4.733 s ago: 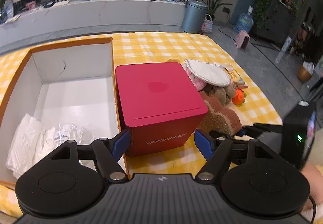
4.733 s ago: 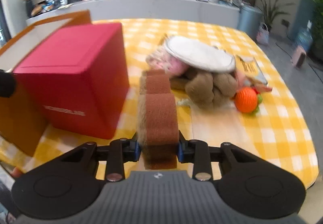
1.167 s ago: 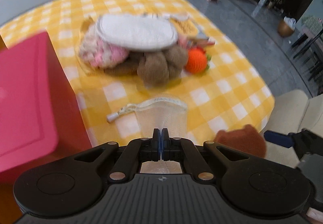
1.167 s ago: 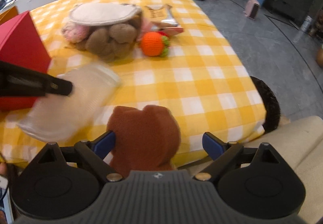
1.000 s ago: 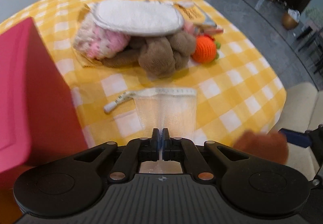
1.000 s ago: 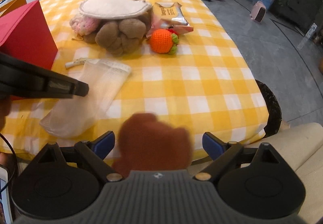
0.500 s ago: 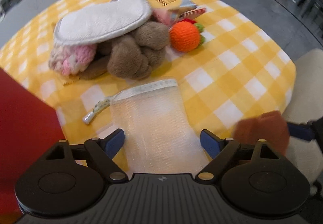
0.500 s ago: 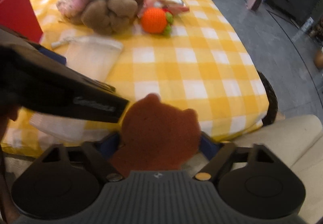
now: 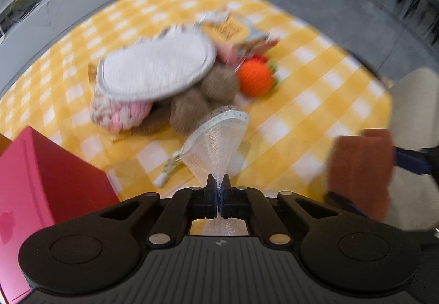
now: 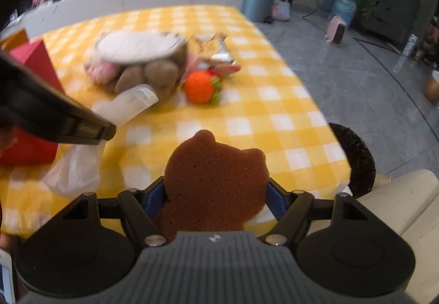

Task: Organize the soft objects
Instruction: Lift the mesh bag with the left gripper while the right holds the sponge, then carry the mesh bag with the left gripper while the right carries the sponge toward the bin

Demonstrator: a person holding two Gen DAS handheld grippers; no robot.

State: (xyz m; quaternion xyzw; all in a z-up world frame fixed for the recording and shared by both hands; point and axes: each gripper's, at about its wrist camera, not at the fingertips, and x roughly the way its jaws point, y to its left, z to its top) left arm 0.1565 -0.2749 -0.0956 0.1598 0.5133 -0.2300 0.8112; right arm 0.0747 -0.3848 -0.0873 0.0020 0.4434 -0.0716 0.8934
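Sponge (image 10: 216,183): brown, bear-shaped, held flat-face-up between the pads of the right gripper (image 10: 216,194), beyond the near edge of the table (image 10: 274,112). The right jaws are closing on its two sides; the blue pads touch its edges, so the grip appears made. Holding it by the edges keeps the broad face clear, probably for insertion into the bag.

Mesh bag (image 9: 216,145): just left of the sponge, pinched at one edge by the left gripper (image 9: 218,188), whose jaws are fully closed on the fabric. The bag fans out from the pinch, with its taped rim at the far end; the single-edge pinch likely serves to lift the bag so the mouth can fall open.

Pile (image 9: 164,84): well beyond the sponge on the checked cloth, comprising a white pad, pink and brown plush items and an orange ball (image 9: 255,79). Red box (image 9: 41,180): left of the bag.

Pose: both grippers point steeply down toward the table, side by side, the left one crossing the right wrist view as a dark bar.
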